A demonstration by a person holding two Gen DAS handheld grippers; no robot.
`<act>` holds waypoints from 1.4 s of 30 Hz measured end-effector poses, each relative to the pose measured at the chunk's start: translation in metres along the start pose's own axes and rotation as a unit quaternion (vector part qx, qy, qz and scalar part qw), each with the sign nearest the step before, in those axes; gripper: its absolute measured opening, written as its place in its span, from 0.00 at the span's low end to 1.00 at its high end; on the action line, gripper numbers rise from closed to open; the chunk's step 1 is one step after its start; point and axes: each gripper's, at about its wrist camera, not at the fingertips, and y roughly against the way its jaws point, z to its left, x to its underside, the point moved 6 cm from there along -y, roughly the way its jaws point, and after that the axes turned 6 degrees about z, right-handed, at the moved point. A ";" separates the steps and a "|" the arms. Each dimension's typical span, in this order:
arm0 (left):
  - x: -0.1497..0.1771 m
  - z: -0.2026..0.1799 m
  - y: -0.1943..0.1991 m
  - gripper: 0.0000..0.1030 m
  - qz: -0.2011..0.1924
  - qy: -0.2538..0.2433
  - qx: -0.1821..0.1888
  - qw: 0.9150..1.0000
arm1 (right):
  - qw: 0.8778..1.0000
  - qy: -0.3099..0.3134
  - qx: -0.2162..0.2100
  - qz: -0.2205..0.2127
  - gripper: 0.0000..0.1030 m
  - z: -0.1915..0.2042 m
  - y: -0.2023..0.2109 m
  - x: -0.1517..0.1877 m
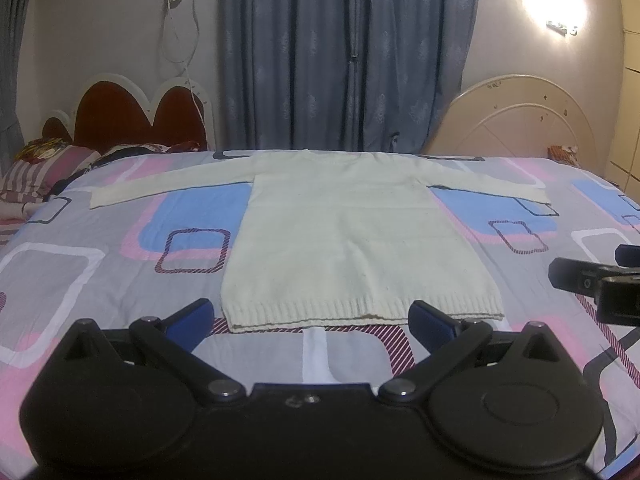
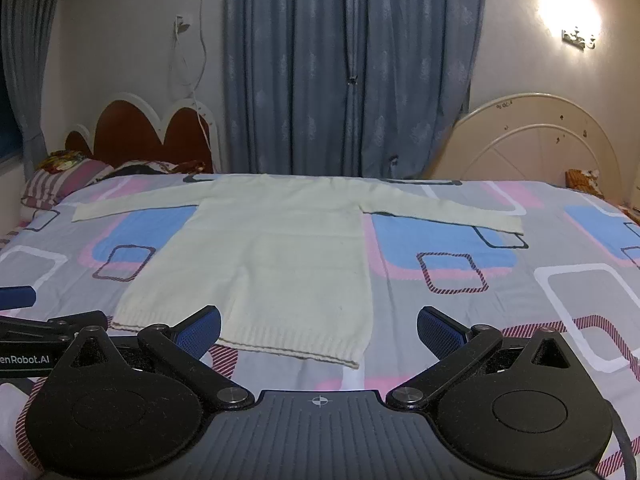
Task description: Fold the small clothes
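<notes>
1 cream sweater, flat, sleeves out

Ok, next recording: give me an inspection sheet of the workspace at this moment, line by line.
Surface: bed with patterned sheet, smooth.
Job's things: cream sweater lying flat, both sleeves spread out, hem nearest the cameras, unfolded.
Clutter: striped pillows at the headboard end.
Grippers: left claw open above the hem; right claw open near the hem's right corner; neither holds anything.
Cables: white cord hanging from a wall socket.
Surroundings: blue curtains, red headboard, cream bed board, lit wall lamp.
</notes>
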 end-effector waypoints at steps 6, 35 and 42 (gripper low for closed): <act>-0.001 0.002 0.000 1.00 0.000 0.003 -0.001 1.000 | 1.000 0.001 0.000 0.000 1.00 0.002 -0.001 0.000; -0.002 0.003 -0.002 1.00 0.003 0.003 -0.004 1.000 | 1.000 0.007 -0.008 0.003 1.00 0.009 -0.006 0.003; -0.003 0.001 -0.007 1.00 0.012 0.007 0.019 1.000 | 1.000 0.002 -0.013 0.014 1.00 0.007 -0.012 0.004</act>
